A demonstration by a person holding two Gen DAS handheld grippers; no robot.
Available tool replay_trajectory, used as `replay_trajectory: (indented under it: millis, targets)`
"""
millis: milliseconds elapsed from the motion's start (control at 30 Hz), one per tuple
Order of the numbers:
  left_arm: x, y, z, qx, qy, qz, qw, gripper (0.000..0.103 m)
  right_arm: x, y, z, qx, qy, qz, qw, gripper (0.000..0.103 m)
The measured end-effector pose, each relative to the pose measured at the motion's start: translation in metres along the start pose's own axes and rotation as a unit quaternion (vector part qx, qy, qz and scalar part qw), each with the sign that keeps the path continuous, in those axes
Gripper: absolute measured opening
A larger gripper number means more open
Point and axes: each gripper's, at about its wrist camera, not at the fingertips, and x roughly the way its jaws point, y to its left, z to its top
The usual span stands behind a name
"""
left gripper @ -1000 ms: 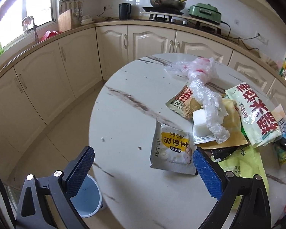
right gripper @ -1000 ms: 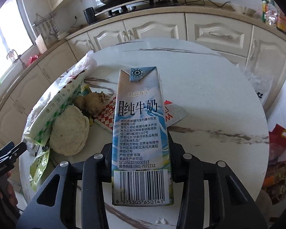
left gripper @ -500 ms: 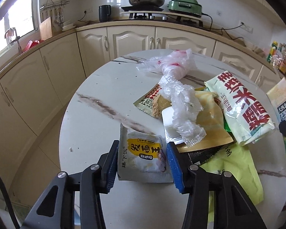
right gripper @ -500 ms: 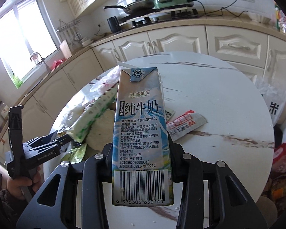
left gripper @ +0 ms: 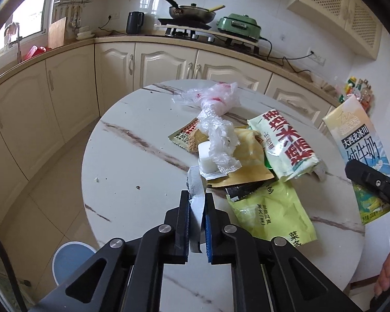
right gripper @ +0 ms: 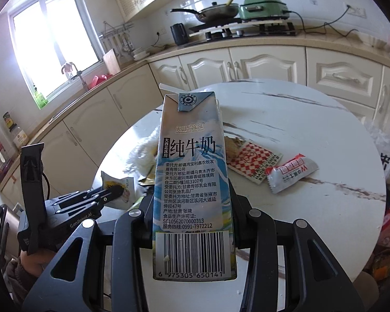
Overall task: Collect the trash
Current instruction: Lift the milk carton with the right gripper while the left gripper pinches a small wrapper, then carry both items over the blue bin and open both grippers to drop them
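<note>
My left gripper [left gripper: 197, 202] is shut on a silver snack packet [left gripper: 195, 195], pinched edge-on and lifted off the round marble table [left gripper: 132, 161]; the same packet shows its yellow label in the right wrist view [right gripper: 117, 186]. My right gripper [right gripper: 192, 195] is shut on an upright milk carton [right gripper: 192, 182], held above the table; the carton also shows in the left wrist view [left gripper: 361, 156]. A pile of trash lies on the table: a clear plastic bag [left gripper: 215, 119], a white-and-red bag [left gripper: 288, 145], a yellow-green bag [left gripper: 270, 210].
A blue bin [left gripper: 70, 262] stands on the floor below the table's left edge. A red-checked wrapper [right gripper: 252, 161] and a white-red sachet [right gripper: 291, 171] lie to the right. Kitchen cabinets and a counter [left gripper: 169, 62] curve behind the table.
My left gripper closed on the silver packet and lifted it, turning it edge-on. My right gripper kept hold of the milk carton and rose higher above the table.
</note>
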Motion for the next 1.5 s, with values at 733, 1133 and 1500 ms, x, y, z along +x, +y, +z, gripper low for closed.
replay_trajectory:
  millis: [733,1133,1500]
  targets:
    - [-0.176,0.192,-0.121,-0.118,-0.039,0.163,0.9788,0.002,0.1,0.266,-0.066,-0.174,0.086,0.178,0.965,0.038]
    - [-0.089,0.332,-0.2,-0.204,0.091,0.179,0.9581,0.002,0.312,0.325,-0.182,-0.194,0.266,0.165,0.93,0.038]
    - [-0.024,0.401,-0.199,-0.242,0.129,0.19,0.9426,0.017,0.404,0.326,-0.207,-0.152,0.303,0.172,0.925,0.062]
